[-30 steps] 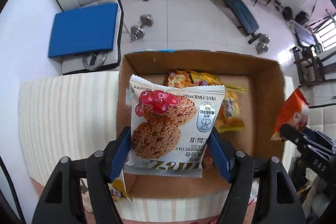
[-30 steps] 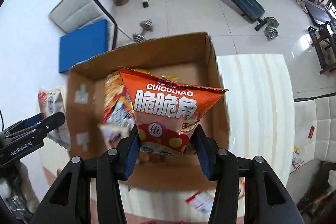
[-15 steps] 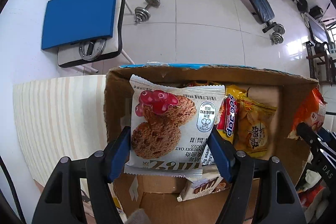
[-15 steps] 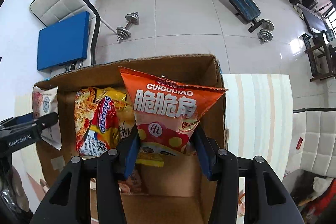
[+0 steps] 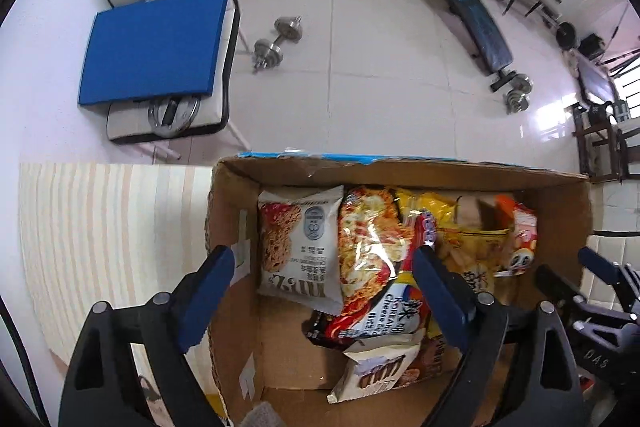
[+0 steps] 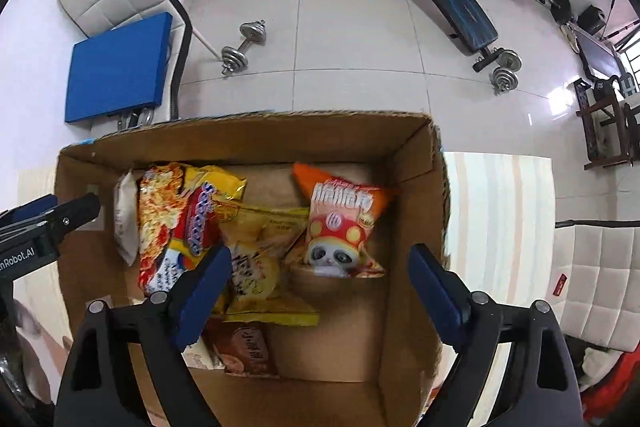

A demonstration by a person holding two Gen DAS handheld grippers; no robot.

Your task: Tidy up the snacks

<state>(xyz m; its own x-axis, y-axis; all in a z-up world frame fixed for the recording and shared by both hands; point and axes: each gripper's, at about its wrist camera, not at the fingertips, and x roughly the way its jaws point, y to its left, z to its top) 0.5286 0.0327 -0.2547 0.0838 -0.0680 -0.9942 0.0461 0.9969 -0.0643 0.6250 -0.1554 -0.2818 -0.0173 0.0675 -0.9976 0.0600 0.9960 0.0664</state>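
Both packets have left your grip since 0.5 s ago: the cookie pack (image 5: 298,251) now leans against the left wall inside the cardboard box (image 5: 400,169), and the orange snack bag (image 6: 342,227) lies at the far right of the box floor.

Left gripper (image 5: 324,291): fingers apart, nothing between them, hovering over the box's near-left part. Right gripper (image 6: 320,291): fingers apart too, empty, over the box's near-right part.

Box contents, as seen: noodle packet (image 5: 370,255) touching the cookie pack's right side; yellow chip bag (image 6: 266,255) between the noodles and the orange bag; a brown packet (image 6: 246,349) at the near edge. All loosely piled, overlapping.

Step in hand: release done on both sides; drop-off phase looks complete.

Next move, my judgement: lift both grippers straight up clear of the box walls, then go for remaining items on the worktop (image 5: 108,227). Something red shows at the right view's lower right edge, but can't tell what it is. Keep fingers wide on approach; these bags are puffy and slippery, so grip at a seam.
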